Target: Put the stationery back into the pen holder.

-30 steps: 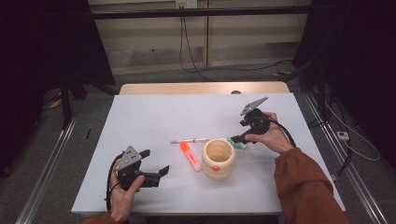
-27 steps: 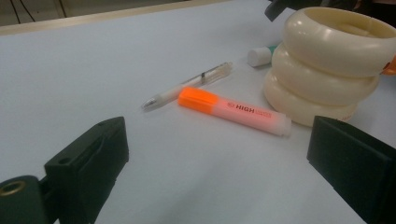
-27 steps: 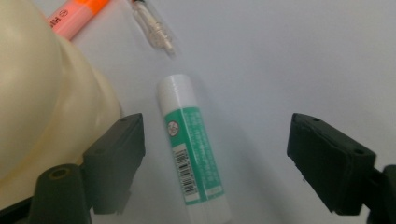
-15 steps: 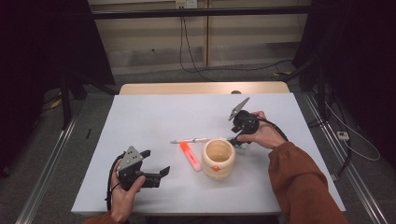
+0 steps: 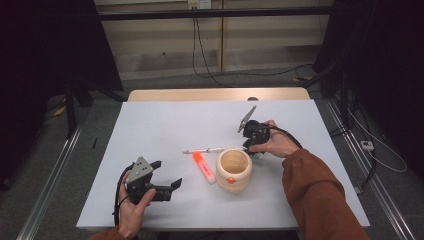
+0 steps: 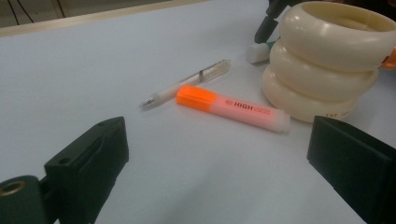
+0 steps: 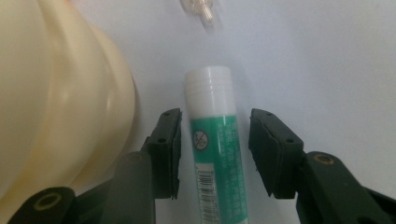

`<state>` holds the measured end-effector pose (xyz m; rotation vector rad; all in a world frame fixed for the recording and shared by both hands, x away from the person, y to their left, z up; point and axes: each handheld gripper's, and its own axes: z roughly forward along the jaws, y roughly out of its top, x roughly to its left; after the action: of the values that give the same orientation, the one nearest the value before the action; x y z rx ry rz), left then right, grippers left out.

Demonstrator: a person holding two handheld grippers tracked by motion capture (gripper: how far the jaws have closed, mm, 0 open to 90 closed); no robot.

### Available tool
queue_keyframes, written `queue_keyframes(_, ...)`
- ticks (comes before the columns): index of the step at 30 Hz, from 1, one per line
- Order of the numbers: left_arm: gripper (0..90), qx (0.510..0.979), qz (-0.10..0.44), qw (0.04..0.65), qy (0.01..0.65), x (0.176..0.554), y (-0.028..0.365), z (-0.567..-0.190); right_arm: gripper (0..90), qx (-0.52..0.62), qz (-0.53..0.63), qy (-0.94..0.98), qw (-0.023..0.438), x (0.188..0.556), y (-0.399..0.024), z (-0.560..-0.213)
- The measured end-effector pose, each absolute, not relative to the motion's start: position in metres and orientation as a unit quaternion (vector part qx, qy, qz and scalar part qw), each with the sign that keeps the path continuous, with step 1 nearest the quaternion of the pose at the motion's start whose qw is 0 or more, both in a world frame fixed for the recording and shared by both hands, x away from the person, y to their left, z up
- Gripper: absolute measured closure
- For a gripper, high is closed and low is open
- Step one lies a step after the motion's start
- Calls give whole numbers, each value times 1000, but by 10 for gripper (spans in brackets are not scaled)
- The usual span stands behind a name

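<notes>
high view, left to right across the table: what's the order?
left gripper → highlighter → cream pot → right gripper, its jaws just closing around a glue stick.

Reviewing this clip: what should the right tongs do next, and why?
Probably finish closing. The right tongs have just been closing and straddle the green glue stick, which lies on the table beside the cream holder; small gaps remain at both pads, so it is not yet gripped.
</notes>
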<state>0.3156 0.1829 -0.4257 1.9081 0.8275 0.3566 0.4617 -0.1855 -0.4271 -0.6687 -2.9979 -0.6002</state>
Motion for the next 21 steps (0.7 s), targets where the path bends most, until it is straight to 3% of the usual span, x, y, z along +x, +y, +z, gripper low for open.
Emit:
queue_keyframes(6, 52, 787, 147, 492, 341, 316, 183, -426, 613, -214, -183, -960, 13, 463, -185, -432)
queue_keyframes(21, 53, 787, 146, 492, 343, 317, 184, -427, 665, -207, -166, -964, 9, 463, -181, -436)
